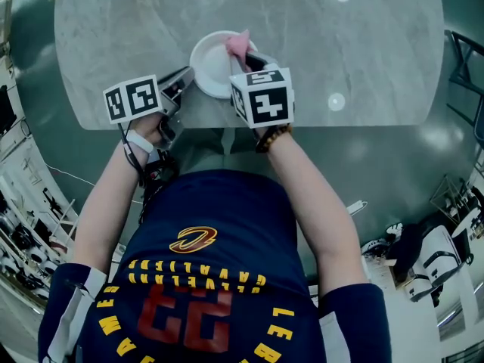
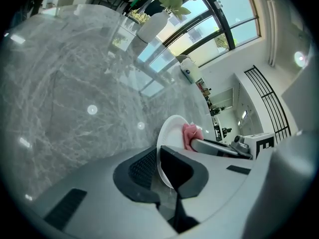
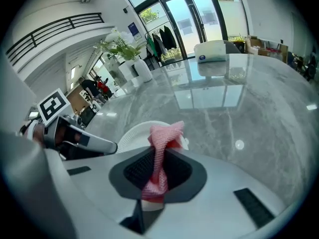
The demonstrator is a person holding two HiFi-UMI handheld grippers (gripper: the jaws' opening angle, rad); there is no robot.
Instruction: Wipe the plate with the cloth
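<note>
– Plate (image 1: 210, 65) near the front edge of the marble surface (image 1: 363, 44). It looks light and stiff, maybe slick. Won't it skate about?
– I doubt it. The left gripper (image 2: 159, 171) is clamped on its near rim, the sensible place to hold it. The right gripper (image 3: 158, 176) pinches the pink cloth (image 3: 160, 148). It's soft and floppy, bunched over the plate, so it'll want pressing flat.

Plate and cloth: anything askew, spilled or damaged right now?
Nothing stands out. The left gripper grips the white plate by its rim, the right gripper pinches the bunched pink cloth over it, and the marble table shows no spill.
</note>
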